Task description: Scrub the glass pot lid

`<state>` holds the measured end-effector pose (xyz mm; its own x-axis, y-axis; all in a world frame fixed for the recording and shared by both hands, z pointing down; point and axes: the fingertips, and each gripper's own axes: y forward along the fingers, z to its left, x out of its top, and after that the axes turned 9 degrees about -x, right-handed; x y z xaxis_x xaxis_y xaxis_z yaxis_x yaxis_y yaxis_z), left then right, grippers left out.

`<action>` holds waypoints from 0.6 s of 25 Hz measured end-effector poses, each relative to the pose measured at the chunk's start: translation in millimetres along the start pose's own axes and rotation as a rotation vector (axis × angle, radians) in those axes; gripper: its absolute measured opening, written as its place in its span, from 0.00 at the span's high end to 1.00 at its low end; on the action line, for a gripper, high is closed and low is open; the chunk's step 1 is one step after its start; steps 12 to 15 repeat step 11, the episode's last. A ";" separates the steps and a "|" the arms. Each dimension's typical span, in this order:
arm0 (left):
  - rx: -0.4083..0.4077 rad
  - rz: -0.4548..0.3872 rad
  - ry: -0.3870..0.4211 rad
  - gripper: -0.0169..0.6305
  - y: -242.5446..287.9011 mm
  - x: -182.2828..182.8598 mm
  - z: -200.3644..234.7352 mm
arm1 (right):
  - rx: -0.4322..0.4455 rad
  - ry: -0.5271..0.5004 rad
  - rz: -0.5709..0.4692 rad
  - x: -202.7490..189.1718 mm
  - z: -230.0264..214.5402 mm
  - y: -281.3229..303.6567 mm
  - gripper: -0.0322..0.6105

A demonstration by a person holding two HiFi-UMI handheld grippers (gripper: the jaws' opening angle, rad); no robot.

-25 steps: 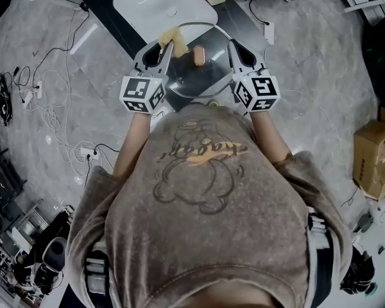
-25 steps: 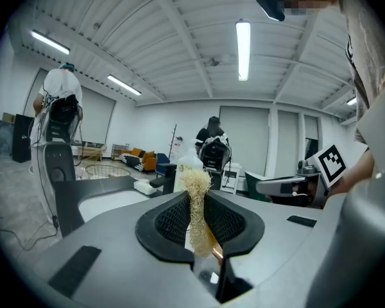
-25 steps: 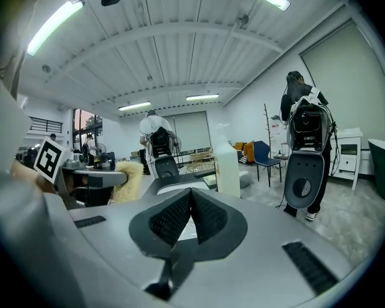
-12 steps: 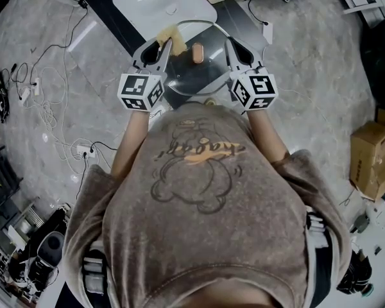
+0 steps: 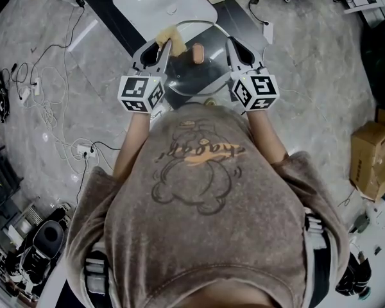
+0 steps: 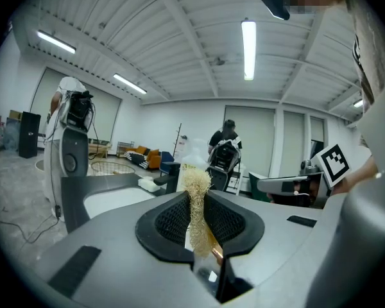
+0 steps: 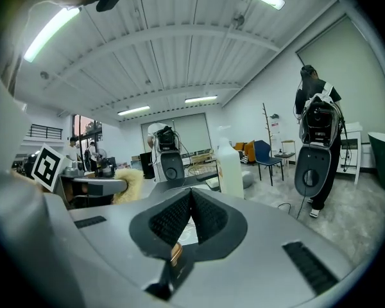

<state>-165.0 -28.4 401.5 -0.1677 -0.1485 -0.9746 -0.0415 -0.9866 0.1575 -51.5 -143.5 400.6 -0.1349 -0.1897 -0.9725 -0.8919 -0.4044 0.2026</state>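
In the head view the glass pot lid (image 5: 191, 77) is held up over the dark counter, its tan knob (image 5: 197, 54) facing me. My right gripper (image 5: 230, 43) is shut on the lid's right rim; the thin edge shows between the pads (image 7: 208, 217) in the right gripper view. My left gripper (image 5: 166, 45) is shut on a yellowish fibrous scrub pad (image 5: 171, 33), which lies against the lid's upper left, beside the knob. The left gripper view shows the scrub pad (image 6: 196, 201) pinched upright between the black pads (image 6: 173, 220). From the right gripper view the scrub pad (image 7: 129, 183) sits to the left.
A white sink basin (image 5: 147, 4) is set in the dark counter (image 5: 108, 0) just beyond the lid. A pale bottle (image 7: 230, 169) stands near it. Cables (image 5: 45, 108) lie on the floor at left, a cardboard box (image 5: 372, 159) at right. People stand in the room behind.
Both grippers, the lid and the scrub pad have shifted very slightly away from me. Both grips are unchanged.
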 end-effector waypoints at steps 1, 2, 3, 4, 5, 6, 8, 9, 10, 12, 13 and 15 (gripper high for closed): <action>0.001 0.000 -0.001 0.87 0.1 -0.6 0.0 | -0.002 0.008 -0.002 0.5 -0.7 -0.4 0.95; 0.003 0.001 -0.002 0.87 0.1 -0.7 0.1 | -0.003 0.010 -0.003 1.2 -1.1 -0.8 0.95; 0.004 0.001 -0.003 0.87 0.2 -0.4 0.4 | -0.003 0.009 -0.004 2.0 -1.1 -1.0 0.95; 0.005 0.002 -0.004 0.87 0.2 0.1 0.8 | -0.002 0.008 -0.004 2.7 -0.7 -1.2 0.95; 0.007 0.002 -0.006 0.87 0.1 0.7 1.4 | 0.000 0.007 -0.003 3.1 -0.3 -1.2 0.95; 0.008 0.002 -0.007 0.87 0.0 1.2 2.1 | 0.001 0.007 -0.002 3.1 0.2 -1.2 0.95; 0.012 0.002 -0.009 0.87 -0.7 1.5 3.4 | 0.003 0.007 0.001 2.3 1.5 -1.4 0.95; 0.013 0.001 -0.010 0.87 -1.2 1.3 4.1 | 0.004 0.007 0.002 1.6 2.5 -1.4 0.95; 0.015 0.001 -0.011 0.87 -1.8 1.1 4.8 | 0.007 0.007 0.004 0.9 3.6 -1.4 0.95; 0.016 0.000 -0.013 0.87 -2.5 0.8 5.6 | 0.009 0.007 0.005 0.1 4.8 -1.4 0.95; 0.016 0.000 -0.013 0.87 -2.5 0.8 5.6 | 0.009 0.007 0.005 0.1 4.8 -1.4 0.95; 0.016 0.000 -0.013 0.87 -2.5 0.8 5.6 | 0.009 0.007 0.005 0.1 4.8 -1.4 0.95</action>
